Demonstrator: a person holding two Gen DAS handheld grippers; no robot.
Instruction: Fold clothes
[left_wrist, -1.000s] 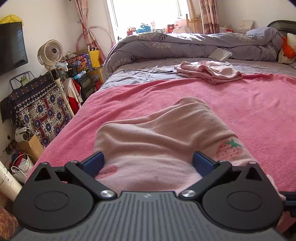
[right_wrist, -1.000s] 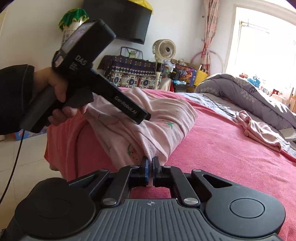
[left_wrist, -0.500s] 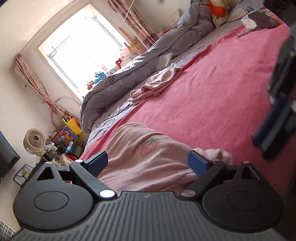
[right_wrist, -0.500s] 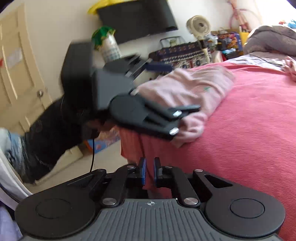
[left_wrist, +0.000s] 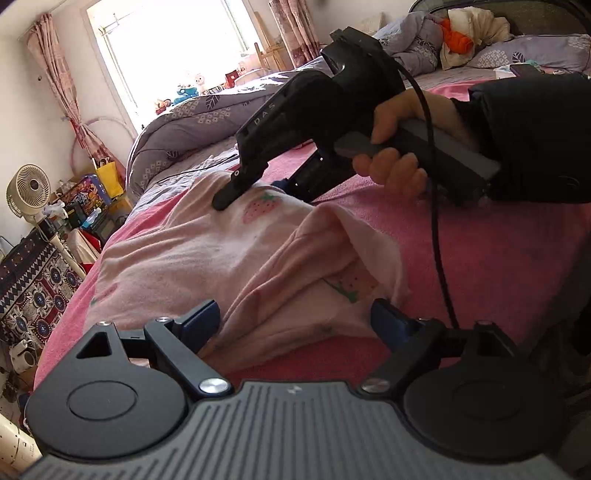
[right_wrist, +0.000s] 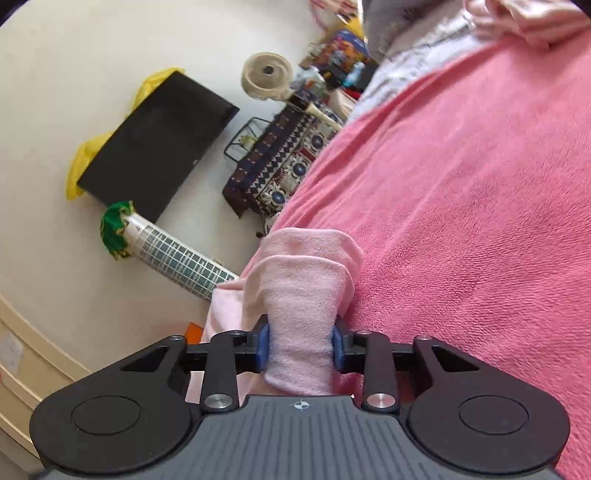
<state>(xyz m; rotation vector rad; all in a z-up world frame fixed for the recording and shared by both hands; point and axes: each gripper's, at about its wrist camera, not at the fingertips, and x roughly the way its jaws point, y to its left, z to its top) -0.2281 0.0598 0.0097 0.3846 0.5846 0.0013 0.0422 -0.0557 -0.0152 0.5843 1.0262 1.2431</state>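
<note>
A pale pink garment with strawberry prints (left_wrist: 184, 258) lies partly folded on the pink blanket (left_wrist: 480, 258). My left gripper (left_wrist: 295, 314) is open, its blue pads on either side of the garment's near folded edge without pressing it. A hand (left_wrist: 391, 147) holds the right gripper over the garment's far part, one black finger (left_wrist: 236, 181) resting on the cloth. In the right wrist view, my right gripper (right_wrist: 300, 349) pinches a bunched fold of the garment (right_wrist: 303, 288) between its pads while its jaws are opening.
A second pink garment (right_wrist: 524, 18) lies crumpled farther up the bed, near a grey duvet (left_wrist: 192, 125). The bed's left edge drops to a floor with a fan (left_wrist: 27, 188), a patterned cloth (left_wrist: 33, 291) and a white tower heater (right_wrist: 177, 254). A cable (left_wrist: 439, 240) hangs from the right gripper.
The right gripper swung from the bed's edge over onto the garment, rolled sideways, and now has a fold of cloth between its pads. The left gripper shifted and rolled back toward upright.
</note>
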